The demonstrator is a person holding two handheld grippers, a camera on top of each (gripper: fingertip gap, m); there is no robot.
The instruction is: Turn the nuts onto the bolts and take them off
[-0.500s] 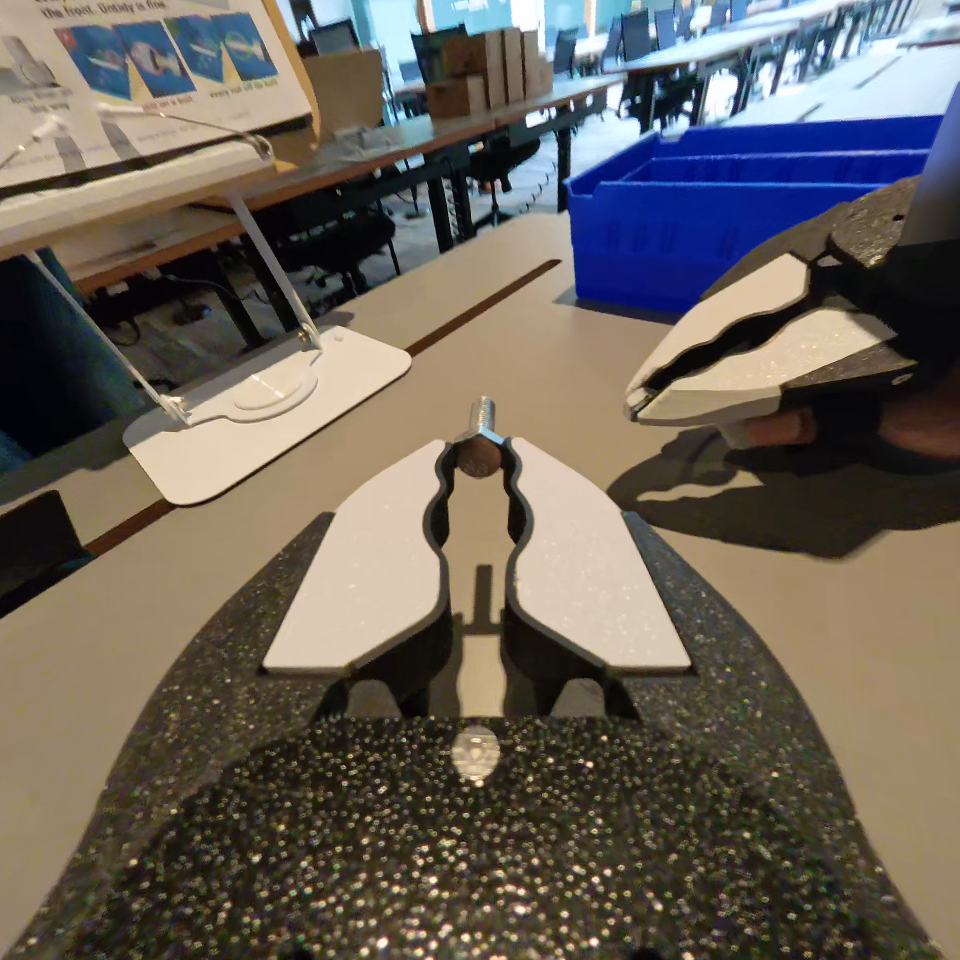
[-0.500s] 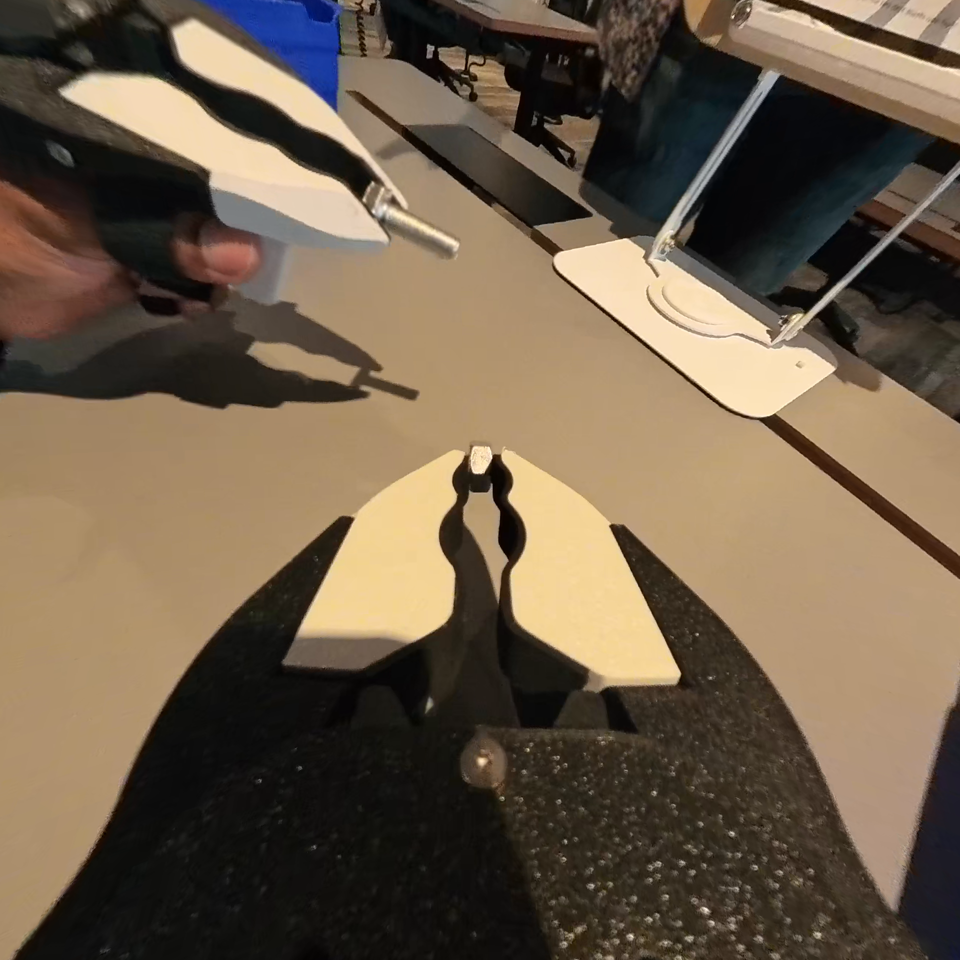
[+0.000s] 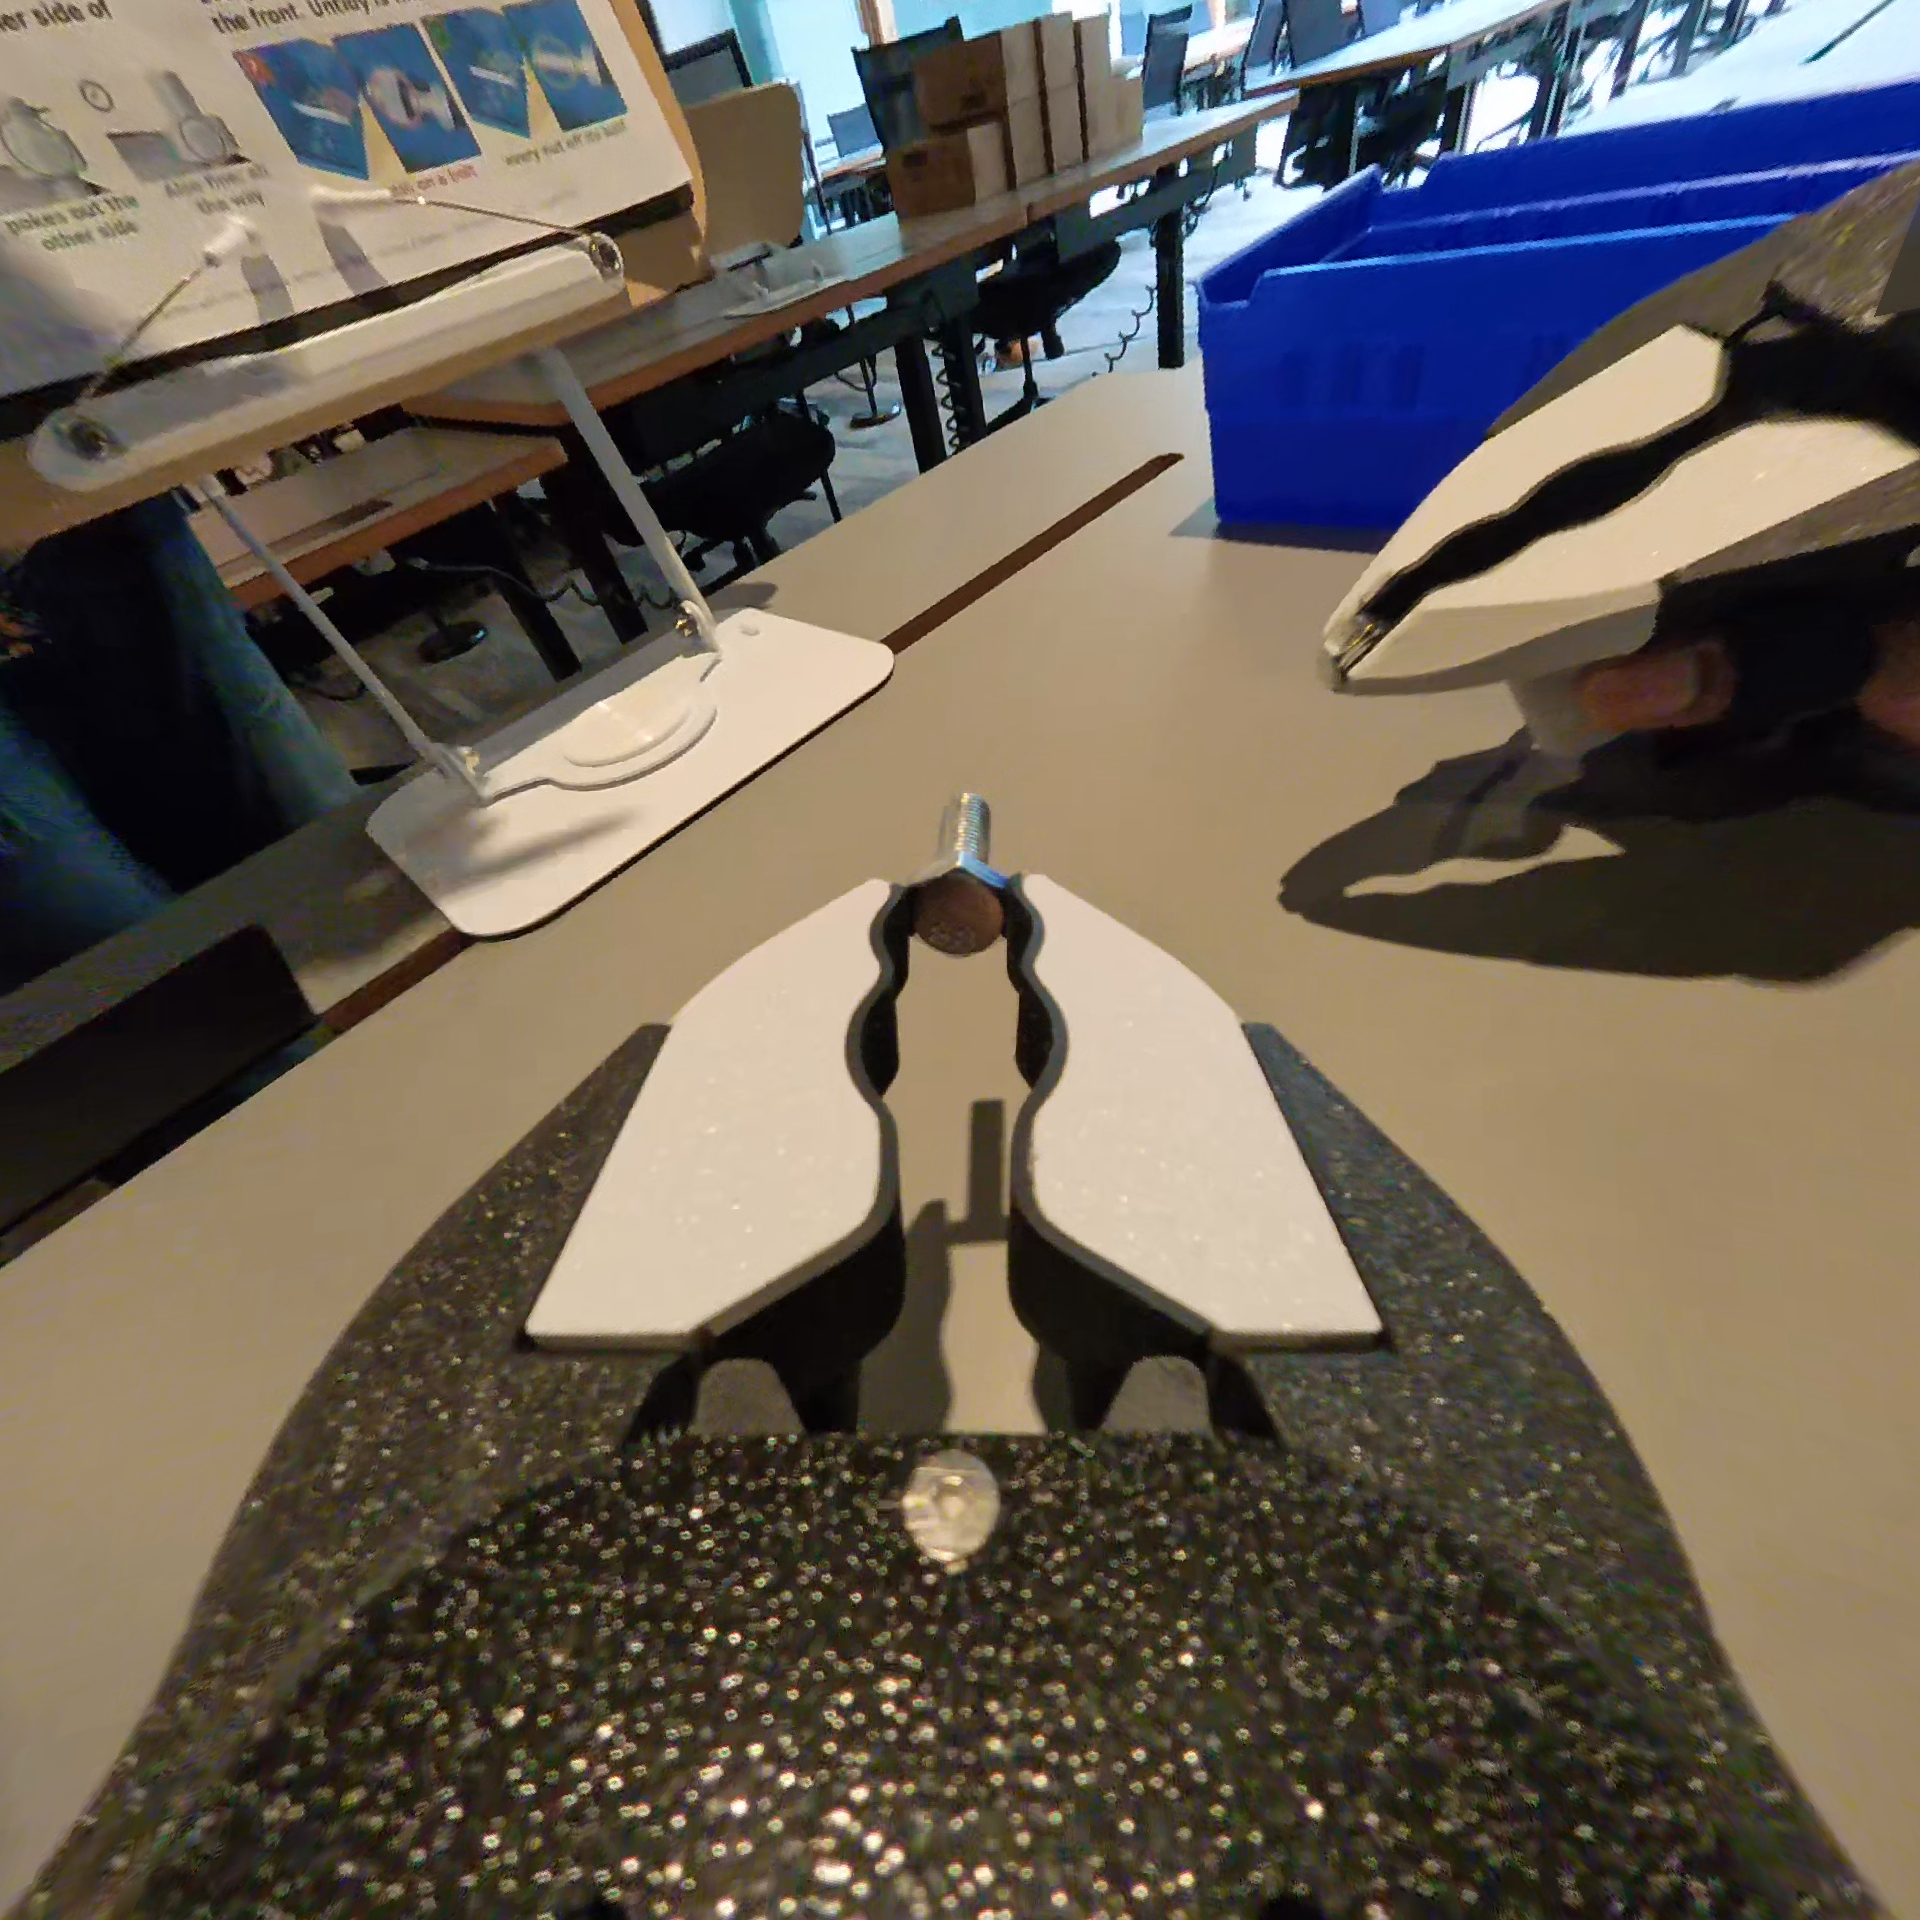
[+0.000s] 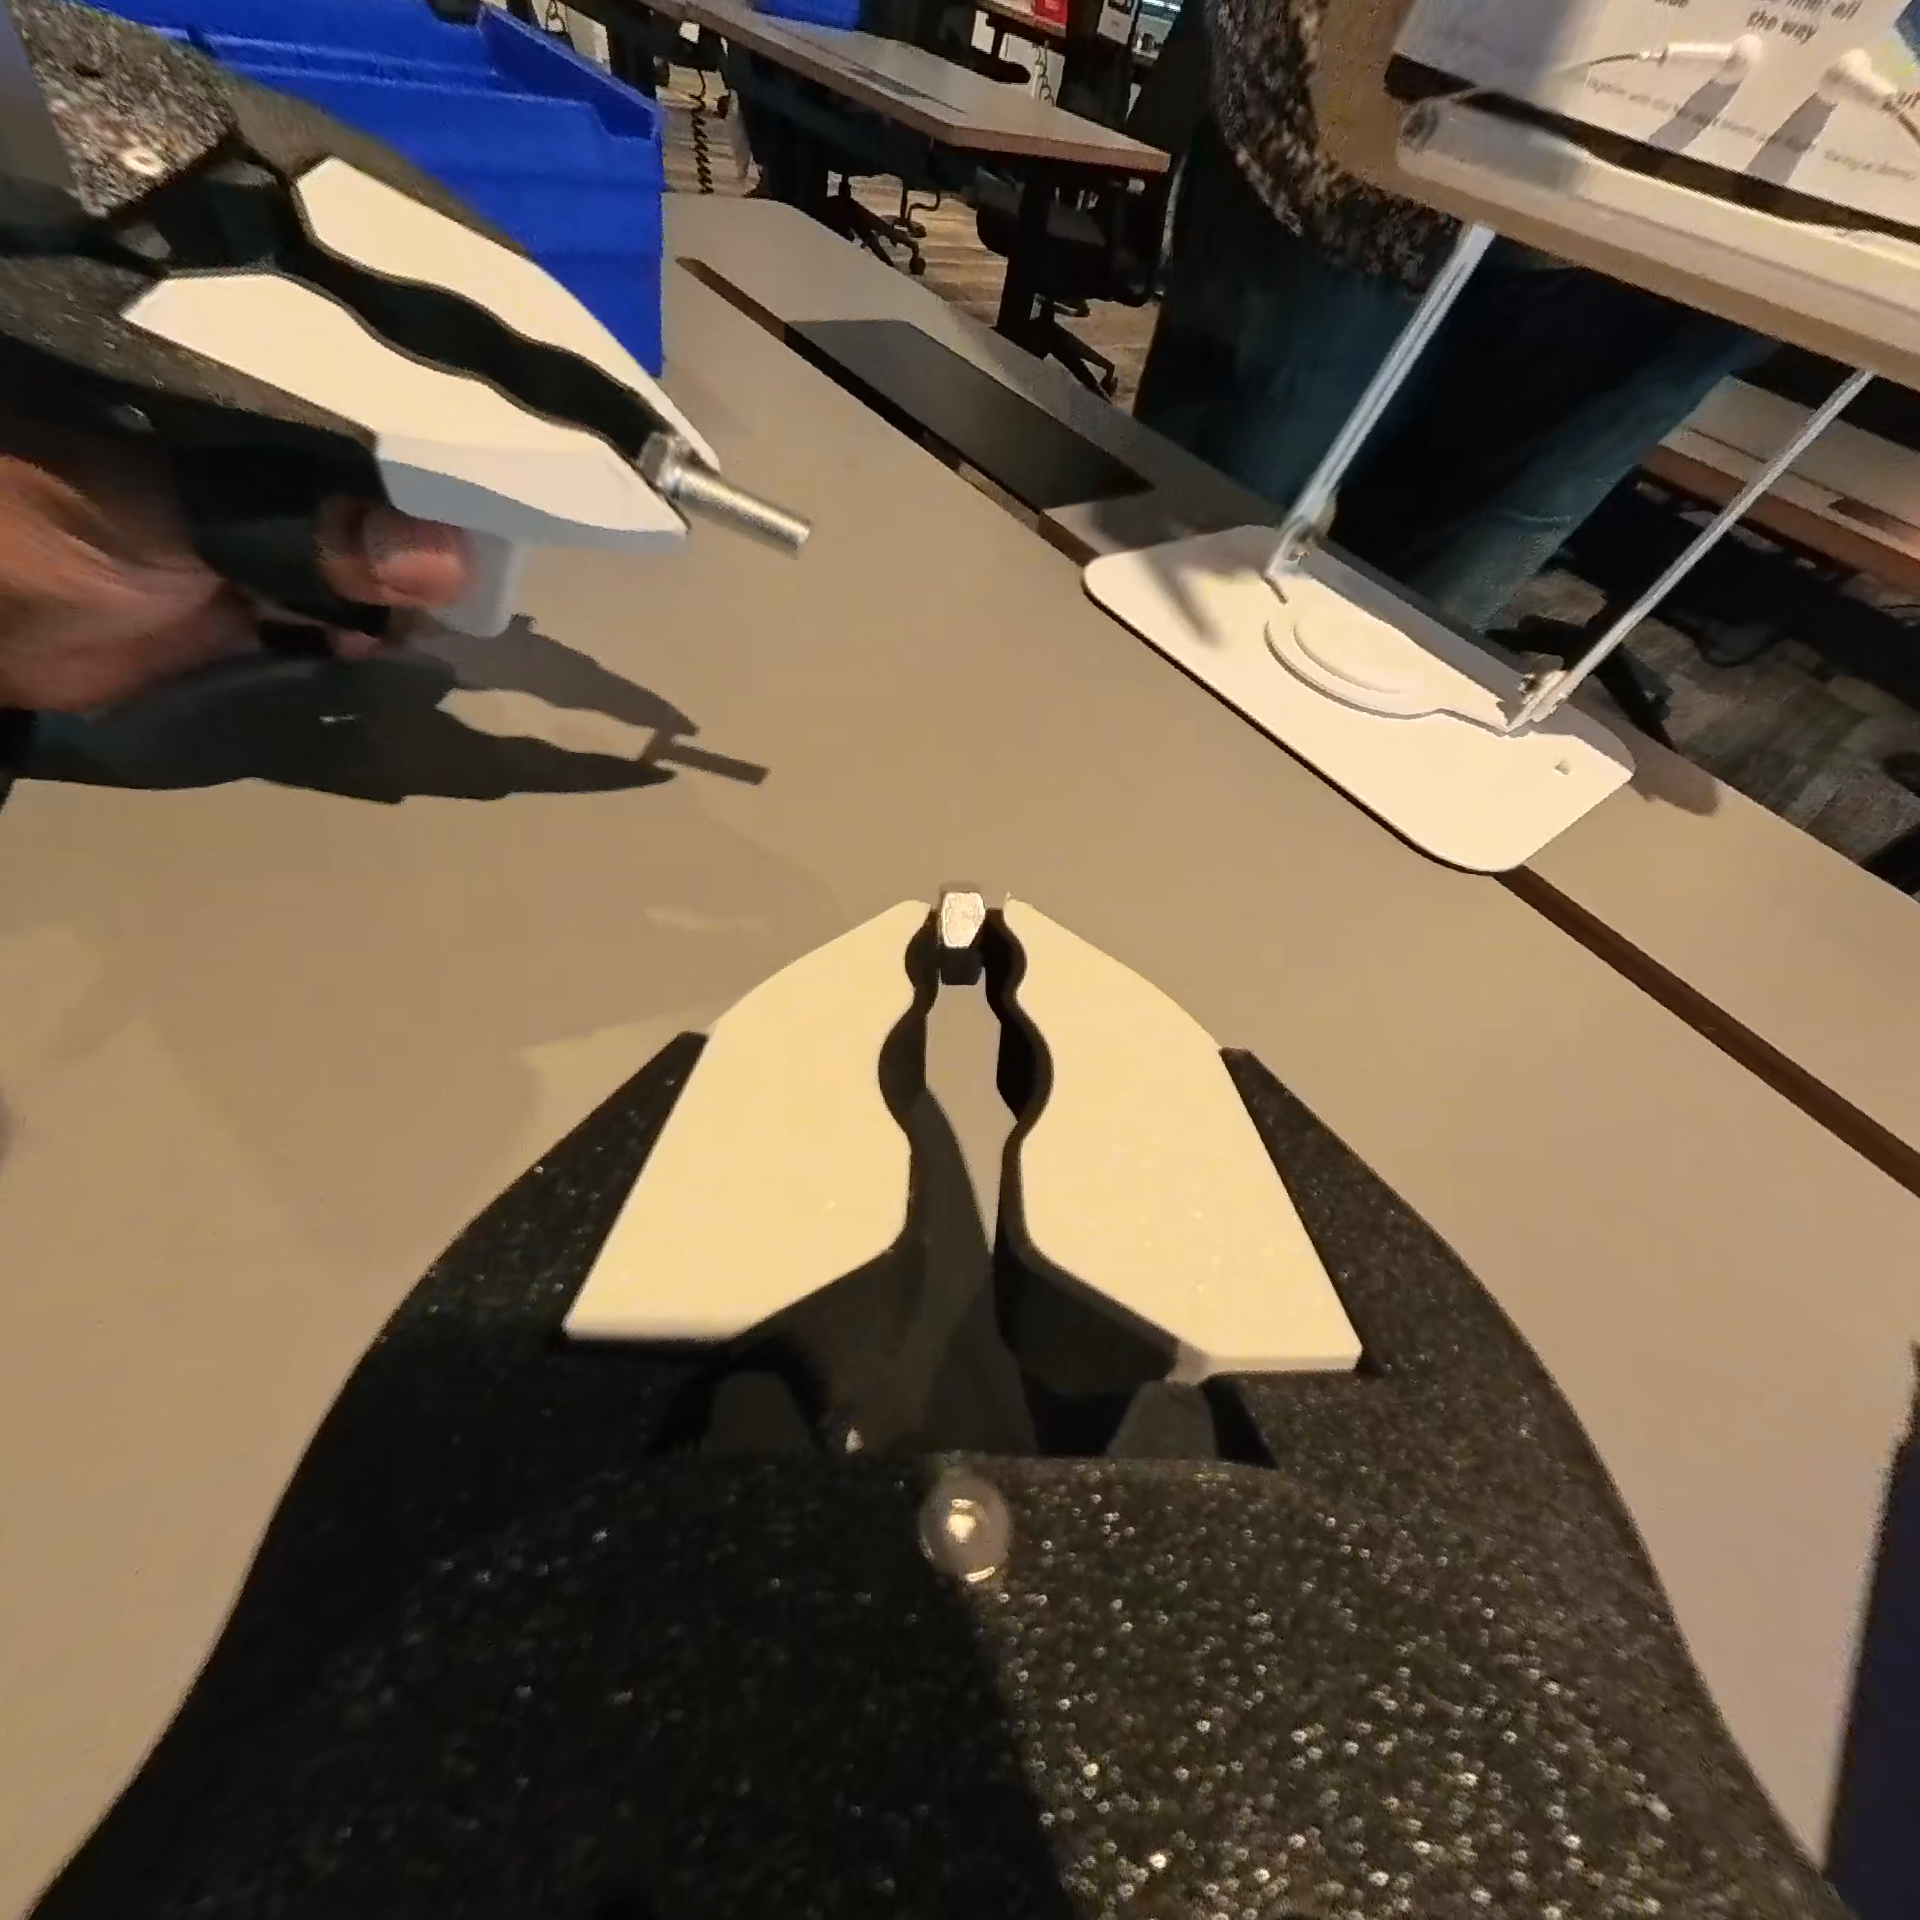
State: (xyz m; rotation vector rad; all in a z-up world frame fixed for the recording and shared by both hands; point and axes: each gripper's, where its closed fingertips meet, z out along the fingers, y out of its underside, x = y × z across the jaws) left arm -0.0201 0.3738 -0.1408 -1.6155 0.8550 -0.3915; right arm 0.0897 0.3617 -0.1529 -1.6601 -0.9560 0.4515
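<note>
Above the grey table (image 3: pixel 1195 1091), both tools held clear of the surface, nothing resting on it between them.

Item 1, left gripper (image 3: pixel 957 902): closed almost fully, tips pinching the hexagonal head of a bolt (image 3: pixel 964 844). The threaded shank projects forward past the fingertips, free and unobstructed. Judged reason for the hold: gripping by the head leaves the whole thread exposed to receive a nut. Seen from the right wrist view, the same bolt (image 4: pixel 727 506) points out toward the middle of the table.

Item 2, right gripper (image 4: pixel 962 928): likewise nearly closed, tips clamped on a small hex nut (image 4: pixel 960 932). Which way the bore faces cannot be told. It stands well apart from the bolt, not yet aligned with it; the nut is off the thread.

Item 3, hand (image 4: pixel 125 603), wrapped around the left tool's handle.

Item 4, white stand base (image 3: pixel 644 769) with thin wire legs, at the table's far edge, carrying an instruction sheet (image 3: pixel 312 135).

Item 5, blue bin (image 3: pixel 1403 343), at the back of the table, beyond the right tool.

Stage, as judged: parts picked up, approach and threading still to come.
</note>
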